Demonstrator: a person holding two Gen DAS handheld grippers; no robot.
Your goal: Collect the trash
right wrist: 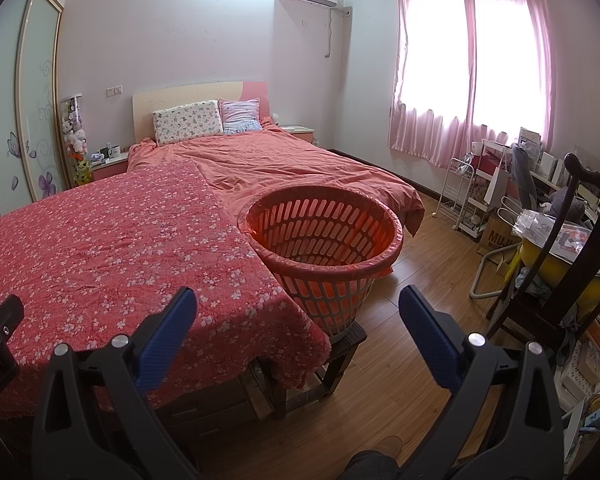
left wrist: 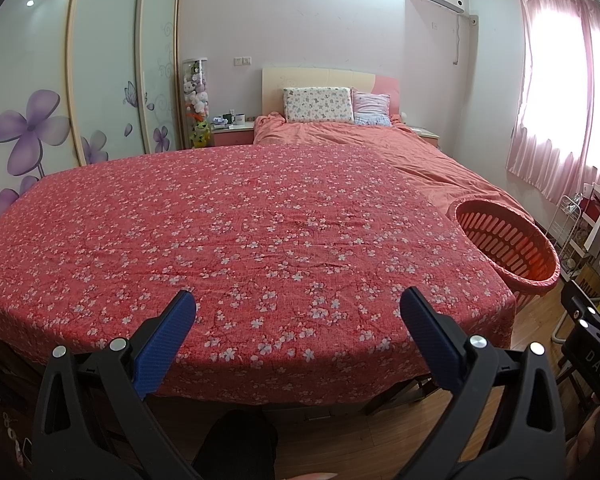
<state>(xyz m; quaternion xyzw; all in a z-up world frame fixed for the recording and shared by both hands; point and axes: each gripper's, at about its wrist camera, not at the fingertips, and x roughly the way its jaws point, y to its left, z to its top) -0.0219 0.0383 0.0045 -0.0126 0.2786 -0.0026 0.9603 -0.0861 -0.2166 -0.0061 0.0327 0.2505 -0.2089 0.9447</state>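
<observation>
Bedroom with pink curtains (right wrist: 472, 60), red floral cloth (left wrist: 236, 248) over surface, orange basket (right wrist: 324, 236) with liner on stool (right wrist: 340, 356) at its right edge, left tongs (left wrist: 298, 310) open, right tongs (right wrist: 298, 310) open, both empty.

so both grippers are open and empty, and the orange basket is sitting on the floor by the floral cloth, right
Not quite. The left gripper and right gripper are open and empty, but the orange basket isn't on the floor. The right wrist view shows it standing on a dark wooden stool beside the floral cloth.
</observation>
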